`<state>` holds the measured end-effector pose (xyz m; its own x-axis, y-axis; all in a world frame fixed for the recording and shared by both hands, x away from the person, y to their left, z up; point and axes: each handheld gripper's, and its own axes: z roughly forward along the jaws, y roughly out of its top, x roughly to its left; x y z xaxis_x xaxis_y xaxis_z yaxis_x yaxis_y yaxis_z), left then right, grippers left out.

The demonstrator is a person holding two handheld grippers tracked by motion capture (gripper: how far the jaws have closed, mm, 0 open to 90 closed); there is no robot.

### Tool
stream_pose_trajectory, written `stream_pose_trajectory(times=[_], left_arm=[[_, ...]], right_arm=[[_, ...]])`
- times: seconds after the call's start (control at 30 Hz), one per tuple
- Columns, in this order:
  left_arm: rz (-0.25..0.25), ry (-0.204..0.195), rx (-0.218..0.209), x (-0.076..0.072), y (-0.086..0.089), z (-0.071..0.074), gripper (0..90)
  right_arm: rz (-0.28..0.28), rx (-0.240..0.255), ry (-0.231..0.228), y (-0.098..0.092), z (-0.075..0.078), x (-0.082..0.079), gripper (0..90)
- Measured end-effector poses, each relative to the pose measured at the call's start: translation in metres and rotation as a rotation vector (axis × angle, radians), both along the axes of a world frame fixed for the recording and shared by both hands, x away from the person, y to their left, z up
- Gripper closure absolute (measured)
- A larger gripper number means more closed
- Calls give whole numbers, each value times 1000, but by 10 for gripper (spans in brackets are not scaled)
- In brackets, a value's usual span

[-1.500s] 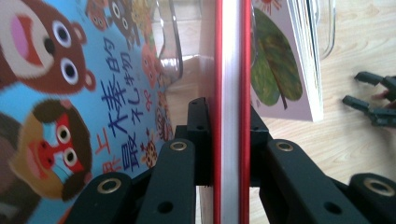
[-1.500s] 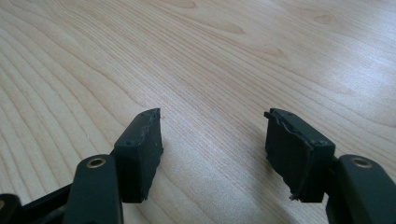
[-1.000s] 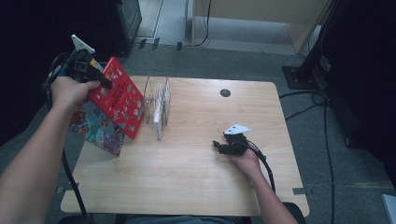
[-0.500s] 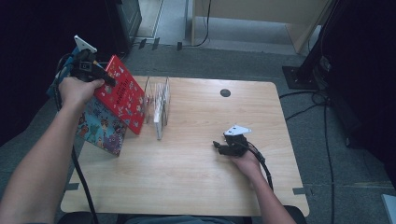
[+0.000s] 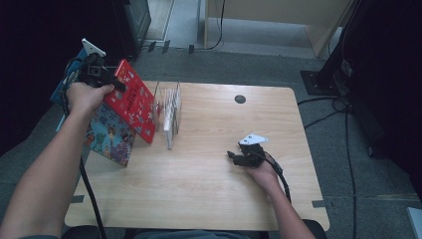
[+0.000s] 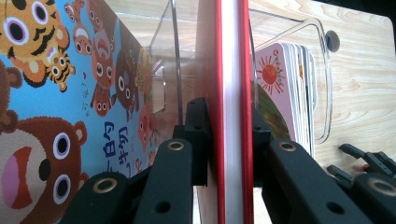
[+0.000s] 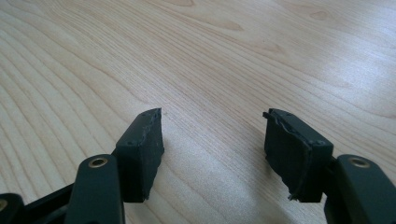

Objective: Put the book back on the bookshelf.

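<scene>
- Left gripper: jaws have just eased open a touch, pads clamp the red board book by its edge.
- The book has risen since a second ago, now tilted above the blue animal book, just left of the clear acrylic rack.
- Likely means the lift is done; slotting into the rack is next.
- Right gripper: wide, empty, parked on the wooden table.

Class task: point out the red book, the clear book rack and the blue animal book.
red book [image 5: 135, 102], high view, on its front cover.
clear book rack [image 5: 175, 102], high view, on its upright dividers.
blue animal book [image 6: 70, 93], left gripper view, on its illustrated cover.
</scene>
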<state>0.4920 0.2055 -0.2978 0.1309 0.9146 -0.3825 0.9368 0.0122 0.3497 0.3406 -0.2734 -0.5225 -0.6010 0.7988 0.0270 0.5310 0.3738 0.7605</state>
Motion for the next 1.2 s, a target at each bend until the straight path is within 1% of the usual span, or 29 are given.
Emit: stream_pose_trajectory(times=[0.1,0.23,0.33,0.43,0.53,0.6,0.7,0.77,0.8,0.83,0.87,0.9,0.97,1.03,1.13,1.2], left_arm=[[1,-3,-9,-1,2,1,755],[6,-3,-3,-2,6,5,647],[11,0,-15,-3,11,8,587],[21,-8,-21,-5,16,12,551],[22,-23,-20,-8,18,18,540],[22,-34,-8,-10,20,23,535],[26,-58,-5,-13,22,30,525],[17,-68,-2,-15,23,34,515],[21,-80,-2,-17,23,37,507],[17,-96,-9,-19,24,41,506],[12,-113,-29,-21,26,45,517],[12,-123,-43,-23,27,48,516],[3,-130,-53,-27,27,52,516],[-12,-126,-50,-31,24,52,510],[-32,-128,-76,-38,18,49,490],[-57,-128,-85,-43,13,44,481]], right_arm=[[-1,-1,0,0,0,0,370],[-1,0,0,0,0,0,370],[-1,0,1,0,0,0,371],[-1,0,1,0,0,0,371],[-1,0,1,0,0,0,371],[0,0,0,0,0,0,371],[-1,0,1,0,0,0,370],[0,-1,-1,-1,0,0,370],[-1,0,1,0,0,0,370],[0,0,2,-1,0,-1,370],[-2,2,4,-1,0,-1,370],[-2,2,5,-1,0,-1,370],[-2,2,5,-1,0,-1,370],[-2,2,5,-1,0,-1,370],[-1,3,5,-1,0,-1,369],[0,4,5,-1,0,-1,366]])
